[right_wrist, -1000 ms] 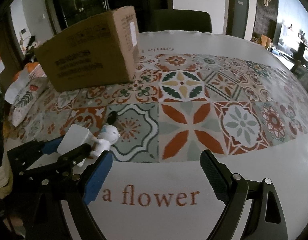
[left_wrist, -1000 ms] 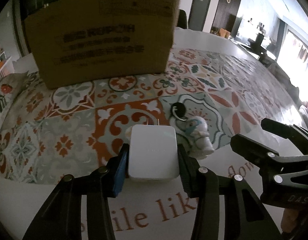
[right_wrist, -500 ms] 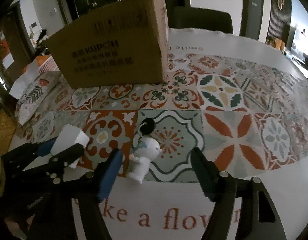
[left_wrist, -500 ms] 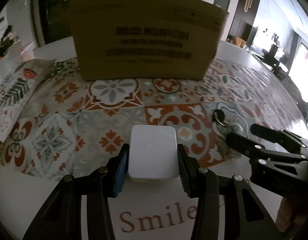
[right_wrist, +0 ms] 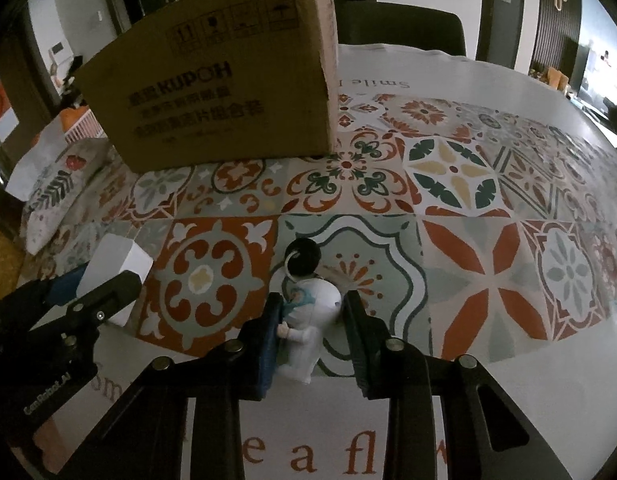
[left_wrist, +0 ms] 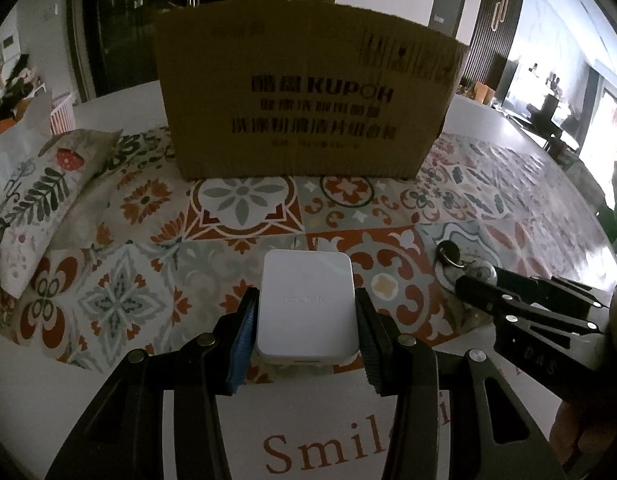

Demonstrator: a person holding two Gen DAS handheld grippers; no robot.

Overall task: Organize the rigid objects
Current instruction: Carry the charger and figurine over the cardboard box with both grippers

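The left gripper (left_wrist: 306, 314) pinches a white charger (left_wrist: 306, 306). The right gripper (right_wrist: 310, 330) straddles a figurine (right_wrist: 308, 320), contact unclear. Behind stands a "KUPOH" box (left_wrist: 304, 108); a pillow (left_wrist: 36, 200) lies left.

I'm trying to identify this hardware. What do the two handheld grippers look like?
Both are black angular frames with silver screws. The left gripper and right gripper each have one blue pad and one ribbed black pad. White lettering marks the side bodies. No cables or sleeves are visible.
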